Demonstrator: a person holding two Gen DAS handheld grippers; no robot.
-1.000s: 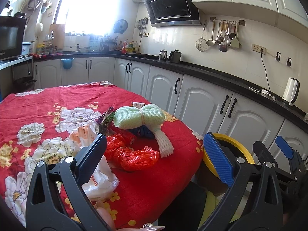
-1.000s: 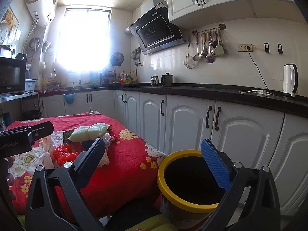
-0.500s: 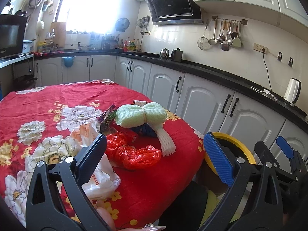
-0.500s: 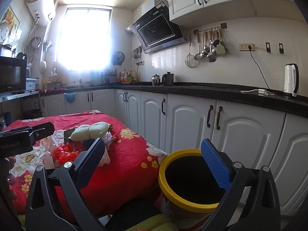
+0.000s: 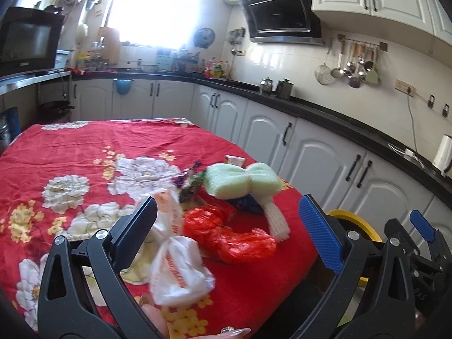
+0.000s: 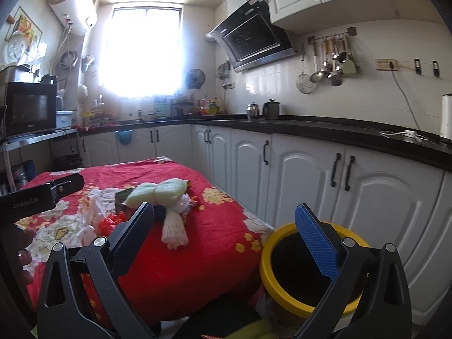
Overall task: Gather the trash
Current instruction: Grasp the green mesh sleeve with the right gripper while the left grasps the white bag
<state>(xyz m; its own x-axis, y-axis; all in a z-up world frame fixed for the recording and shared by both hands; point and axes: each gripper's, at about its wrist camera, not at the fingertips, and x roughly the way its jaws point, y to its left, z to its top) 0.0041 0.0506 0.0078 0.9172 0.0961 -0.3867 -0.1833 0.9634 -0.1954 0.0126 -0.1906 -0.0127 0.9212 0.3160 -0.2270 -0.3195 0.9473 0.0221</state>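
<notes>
A pile of trash lies on the red flowered tablecloth (image 5: 84, 152): a white plastic bag (image 5: 178, 271), a red plastic bag (image 5: 231, 237), a pale green foam net (image 5: 240, 180), a white foam net (image 5: 275, 217) and a dark wrapper (image 5: 192, 186). My left gripper (image 5: 228, 231) is open and empty, just above the white and red bags. My right gripper (image 6: 226, 234) is open and empty, between the table's corner and the yellow-rimmed bin (image 6: 282, 254). The pile also shows in the right wrist view, with the green net (image 6: 158, 192) on top.
White cabinets (image 6: 296, 175) under a black counter run along the right, close to the table and bin. The bin (image 5: 356, 223) stands on the floor by the table's right corner. A kettle (image 6: 446, 118) and a microwave (image 6: 28, 107) stand further off.
The left gripper has moved forward and down toward the trash pile, which now looks larger. The right gripper has barely moved.
</notes>
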